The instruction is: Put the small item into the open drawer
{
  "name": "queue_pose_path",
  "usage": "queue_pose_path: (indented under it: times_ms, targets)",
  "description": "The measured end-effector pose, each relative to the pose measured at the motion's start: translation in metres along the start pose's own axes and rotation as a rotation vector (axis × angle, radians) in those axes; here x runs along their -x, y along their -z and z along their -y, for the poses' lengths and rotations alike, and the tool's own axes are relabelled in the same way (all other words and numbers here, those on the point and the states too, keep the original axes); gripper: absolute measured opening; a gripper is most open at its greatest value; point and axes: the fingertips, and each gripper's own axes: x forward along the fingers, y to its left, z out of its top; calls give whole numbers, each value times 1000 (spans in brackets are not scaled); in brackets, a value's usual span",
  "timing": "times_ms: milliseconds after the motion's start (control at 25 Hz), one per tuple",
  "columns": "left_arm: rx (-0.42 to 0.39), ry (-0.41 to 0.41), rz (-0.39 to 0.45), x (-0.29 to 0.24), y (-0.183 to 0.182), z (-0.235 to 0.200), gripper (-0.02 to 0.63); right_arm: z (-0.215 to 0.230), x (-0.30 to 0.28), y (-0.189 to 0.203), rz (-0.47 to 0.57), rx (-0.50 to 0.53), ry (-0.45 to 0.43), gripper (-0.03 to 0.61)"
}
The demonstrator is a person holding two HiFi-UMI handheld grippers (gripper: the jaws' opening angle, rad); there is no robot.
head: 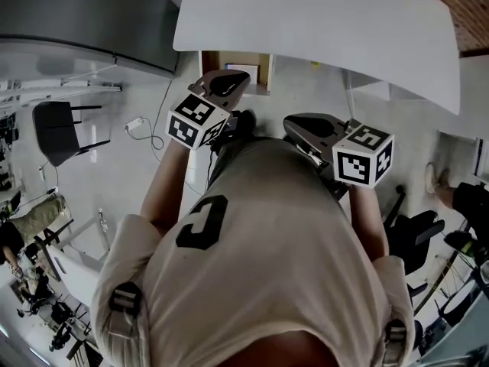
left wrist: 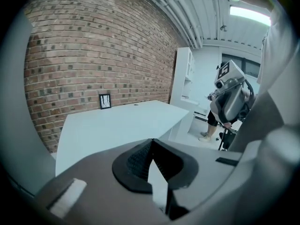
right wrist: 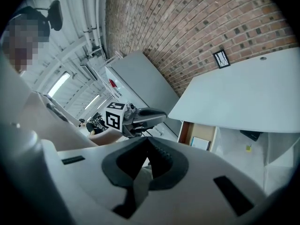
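Left tongs [left wrist: 151, 143] and right tongs [right wrist: 147, 142] pressed together, seemingly empty; small item unseen; next: find it, then reach drawer [right wrist: 202, 136].

We face a red brick wall [left wrist: 93, 55] with a small framed picture [left wrist: 105, 101] against it, behind a white worktop [left wrist: 117, 125]. A white shelving unit [left wrist: 185, 74] stands beside it, a light strip [left wrist: 248, 14] glows overhead, and a black chair [head: 57, 128] sits on the pale floor [head: 137, 174].

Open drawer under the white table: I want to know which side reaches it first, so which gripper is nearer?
Left. The left gripper points at the open drawer from just in front; the right gripper is farther back, off to its right.
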Motion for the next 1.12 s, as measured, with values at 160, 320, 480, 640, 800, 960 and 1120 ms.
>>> queue_pose_path:
  times_ms: [160, 320, 480, 640, 800, 960, 1120]
  targets:
    - [20, -11, 22, 3, -3, 13, 5, -1, 9, 7, -1, 10, -6, 2]
    - [62, -20, 48, 12, -4, 24, 5, -2, 18, 14, 3, 4, -11, 2]
    - [65, -30, 57, 16, -5, 41, 5, -6, 29, 22, 0, 16, -37, 2]
    - [54, -45, 55, 16, -2, 62, 5, -10, 42, 34, -10, 18, -66, 2]
    - [63, -85, 38, 19, 9, 75, 5, -12, 44, 50, -30, 0, -115, 2]
    - [94, -128, 23, 33, 23, 79, 5, -17, 39, 63, -61, -11, -158, 3]
    - [119, -145, 11, 50, 38, 80, 5, -26, 36, 72, -89, -14, -146, 3]
